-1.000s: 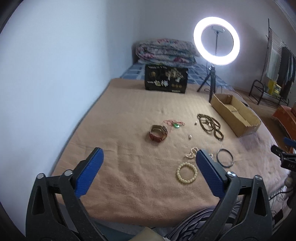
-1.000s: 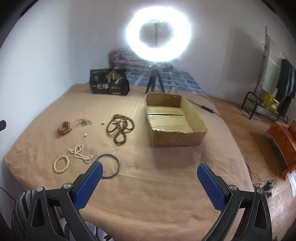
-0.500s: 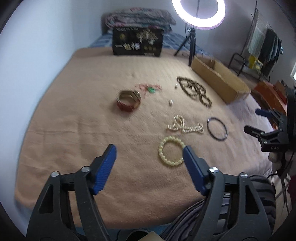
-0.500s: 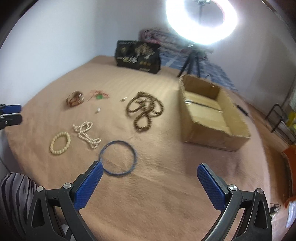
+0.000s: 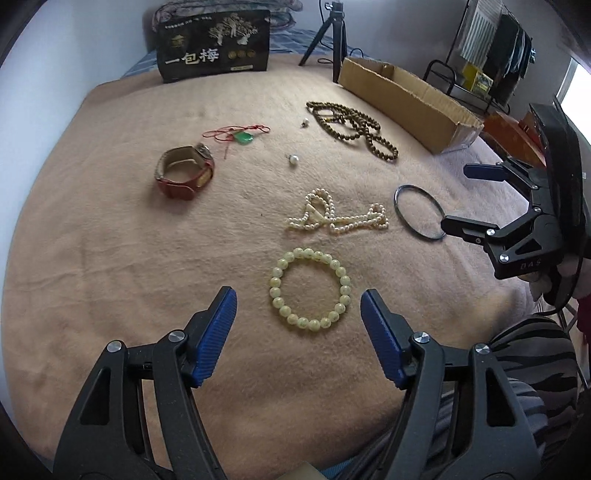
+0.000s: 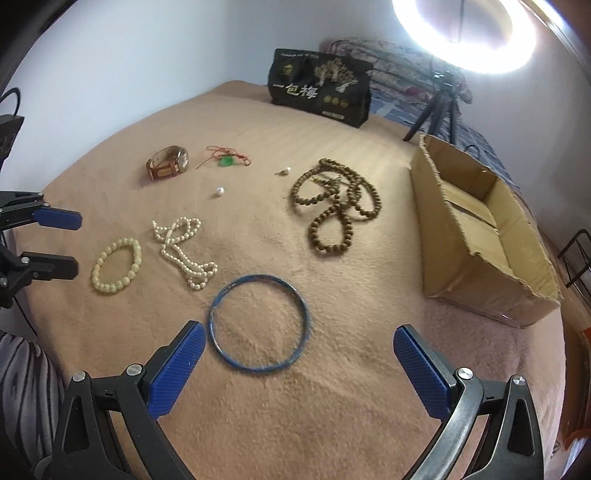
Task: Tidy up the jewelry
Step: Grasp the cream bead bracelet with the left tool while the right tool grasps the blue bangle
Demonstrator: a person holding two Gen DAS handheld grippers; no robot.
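Note:
Jewelry lies on a tan blanket [image 5: 110, 258]. A pale green bead bracelet [image 5: 310, 288] sits just ahead of my open left gripper [image 5: 298, 306]. A white pearl necklace [image 5: 332, 216], a dark bangle [image 5: 419, 212], a brown bead necklace [image 5: 351, 125], a watch [image 5: 184, 171], a green pendant on red cord [image 5: 242, 136] and two loose pearls [image 5: 293, 158] lie beyond. In the right wrist view my open right gripper [image 6: 295, 350] hovers just short of the blue bangle [image 6: 258, 321], with the bead bracelet [image 6: 116, 264] to its left. Both grippers are empty.
An open cardboard box [image 6: 480, 229] stands at the right of the blanket, also in the left wrist view [image 5: 402, 99]. A black printed bag [image 5: 214, 44] stands at the back. A ring light on a tripod [image 6: 461, 29] stands behind the box.
Both grippers have moved forward and down toward the blanket. The left one has closed in on the pale bead bracelet, the right one on the bangle. Nothing has been picked up.

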